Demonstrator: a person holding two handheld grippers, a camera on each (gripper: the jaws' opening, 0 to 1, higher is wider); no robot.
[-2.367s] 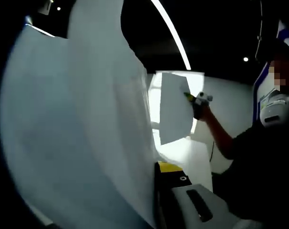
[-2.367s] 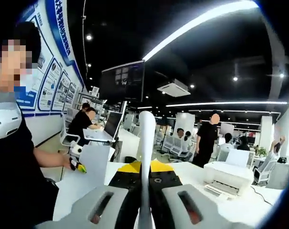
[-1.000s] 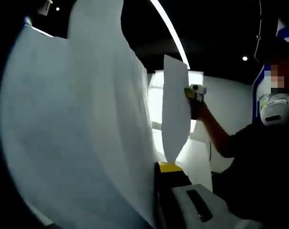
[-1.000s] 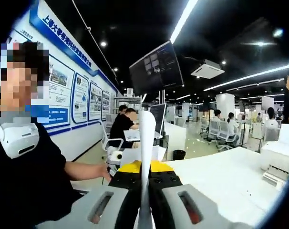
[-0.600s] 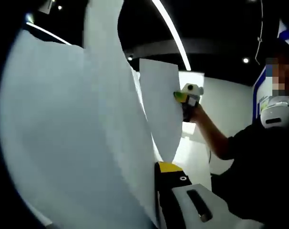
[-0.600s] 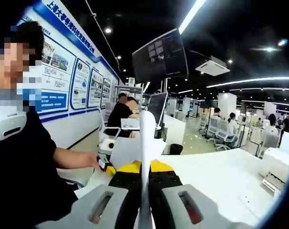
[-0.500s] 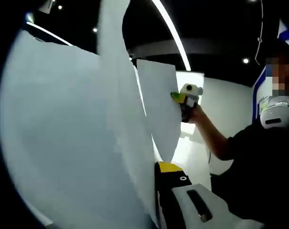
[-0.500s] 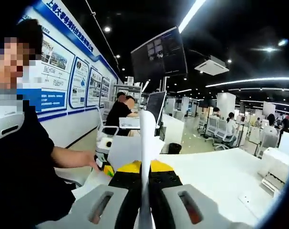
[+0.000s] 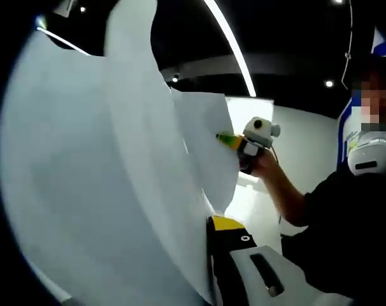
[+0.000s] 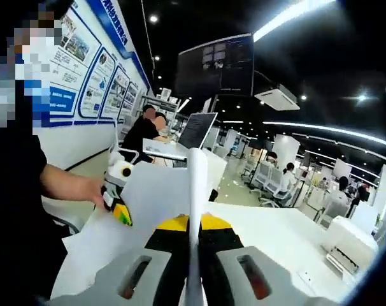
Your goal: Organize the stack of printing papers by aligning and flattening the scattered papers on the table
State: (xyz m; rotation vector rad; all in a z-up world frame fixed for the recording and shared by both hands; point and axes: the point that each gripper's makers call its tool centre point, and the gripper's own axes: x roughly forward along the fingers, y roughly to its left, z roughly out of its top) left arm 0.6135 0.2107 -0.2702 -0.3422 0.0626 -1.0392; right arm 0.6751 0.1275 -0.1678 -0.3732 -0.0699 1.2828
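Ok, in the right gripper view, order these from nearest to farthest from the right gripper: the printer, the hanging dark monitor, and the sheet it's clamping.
1. Sheet, edge-on in the right gripper.
2. Printer, on the white table, far right.
3. Hanging dark monitor, up near the ceiling, behind.

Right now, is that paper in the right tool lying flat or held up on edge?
Held up on edge. The sheet rises upright, clamped between the right tool's shut jaws, above the white table.

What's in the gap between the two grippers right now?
Just white paper. In the right gripper view, the left gripper pinches a sheet that spreads toward the right gripper, which clamps its own sheet edge-on.
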